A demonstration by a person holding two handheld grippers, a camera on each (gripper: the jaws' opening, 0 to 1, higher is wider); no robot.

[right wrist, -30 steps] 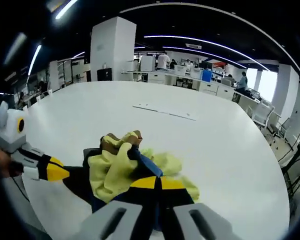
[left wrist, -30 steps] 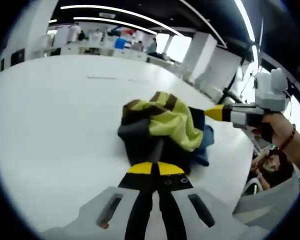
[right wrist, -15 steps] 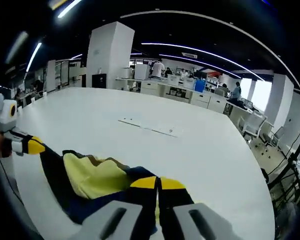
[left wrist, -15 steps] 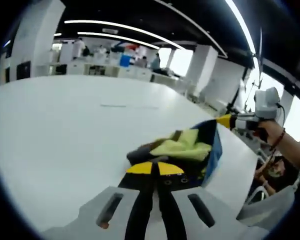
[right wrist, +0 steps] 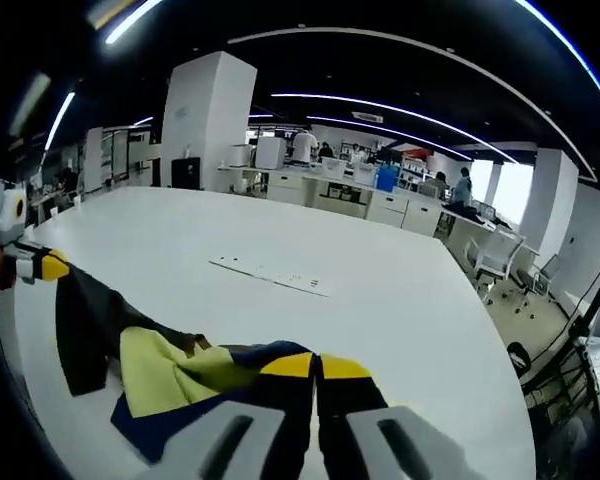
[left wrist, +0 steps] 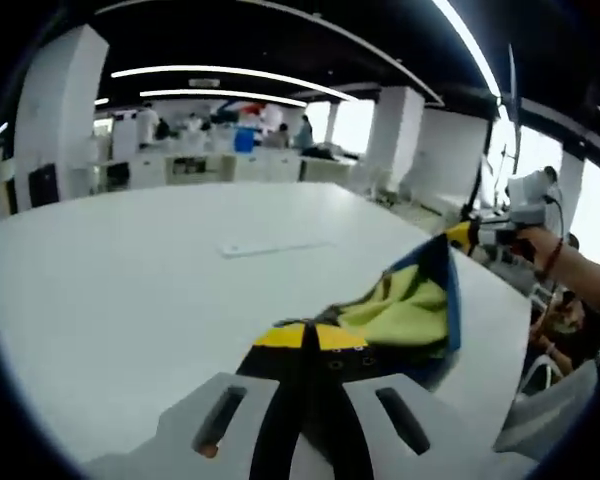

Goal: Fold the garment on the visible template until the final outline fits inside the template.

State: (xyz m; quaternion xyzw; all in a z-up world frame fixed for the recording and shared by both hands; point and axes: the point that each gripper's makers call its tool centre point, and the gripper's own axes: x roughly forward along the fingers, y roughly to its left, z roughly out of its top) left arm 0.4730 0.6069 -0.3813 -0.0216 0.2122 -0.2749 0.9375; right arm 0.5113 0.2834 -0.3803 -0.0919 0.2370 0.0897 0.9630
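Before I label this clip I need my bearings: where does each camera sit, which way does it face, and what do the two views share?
Left gripper view: rides the left gripper, looking along its shut jaws at the garment over the white table; the right gripper and the person's hand enter from the right.
Right gripper view: rides the right gripper, facing the garment; the left gripper enters from the left.
Shared: the garment stretched between both grippers, the table, a thin pale strip.
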